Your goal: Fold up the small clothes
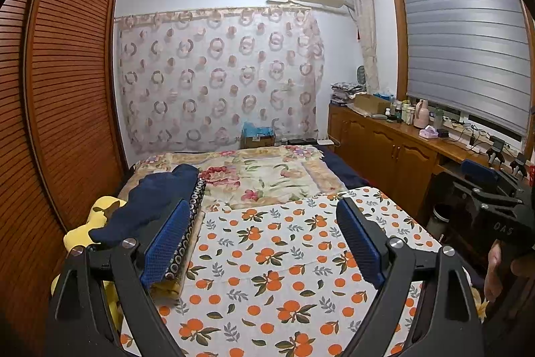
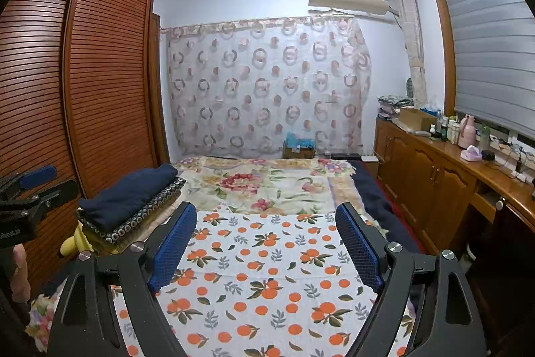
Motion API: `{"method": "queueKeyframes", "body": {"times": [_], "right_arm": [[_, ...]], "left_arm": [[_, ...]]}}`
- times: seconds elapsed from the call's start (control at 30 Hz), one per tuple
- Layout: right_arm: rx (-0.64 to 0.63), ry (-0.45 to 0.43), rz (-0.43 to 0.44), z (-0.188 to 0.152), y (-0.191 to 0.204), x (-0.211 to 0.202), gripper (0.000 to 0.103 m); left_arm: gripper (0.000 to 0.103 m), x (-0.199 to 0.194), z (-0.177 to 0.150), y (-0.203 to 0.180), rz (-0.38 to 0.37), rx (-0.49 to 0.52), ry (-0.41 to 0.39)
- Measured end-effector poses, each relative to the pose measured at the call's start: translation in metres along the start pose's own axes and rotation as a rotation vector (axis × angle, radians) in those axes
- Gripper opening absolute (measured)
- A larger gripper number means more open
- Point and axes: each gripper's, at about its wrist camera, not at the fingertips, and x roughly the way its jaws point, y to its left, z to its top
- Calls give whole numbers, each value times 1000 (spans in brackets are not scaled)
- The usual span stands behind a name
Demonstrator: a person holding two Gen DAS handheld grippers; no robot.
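Bed (image 2: pixel 267 183) took up most of both views, w/ an orange-print cloth (image 2: pixel 260 283) spread flat over its near end and a floral blanket (image 1: pixel 264 176) beyond. Louvred wardrobe (image 2: pixel 100 82) ran along the left edge. Task's things: a stack of folded clothes (image 2: pixel 130 206) sat at the bed's left side, just beside the cloth's edge – navy piece (image 1: pixel 153 199) on top, ring-patterned piece (image 1: pixel 190 223) under it, something yellow (image 1: pixel 100 209) at the bottom. Nothing unfolded showed on the cloth. Left gripper (image 1: pixel 264 243) hung above the cloth, jaws wide apart, nothing btwn them; its left pad sat in front of the stack's edge, can't tell if touching. Right gripper (image 2: pixel 267 246) likewise wide apart & empty, over the cloth's middle. Risks, as I judged: stack looked a bit skewed and near the bed edge, so a careless sweep by the left gripper could nudge it over or undo the folds; the cloth could also bunch if a finger dragged on it.
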Motion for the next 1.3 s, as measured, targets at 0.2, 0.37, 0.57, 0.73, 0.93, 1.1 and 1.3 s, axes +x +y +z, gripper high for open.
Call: {"method": "queueKeyframes", "body": {"times": [0.2,0.37,0.57,0.73,0.93,1.1,1.3], "right_arm": [[-1,-2,3,1,-10,4,87],[-1,-1,9,1,-16,4,87],[-4,-4,9,1,-18,3,87],[-11,-7,8,-1,-21,3,87],[-17,-6,12,-2,-25,2,87],[-17,-3,16,-1,-27,2,87],[-16,-2,18,-2,-27,2,87]], "left_arm": [[90,1,-1,0,1,-5,5],[90,2,-1,1,1,-5,6],[90,3,-3,3,3,-10,8],[90,5,-10,5,12,-15,10],[90,8,-14,7,15,-19,14],[90,8,-13,7,15,-18,14],[90,8,-13,7,14,-17,15]]}}
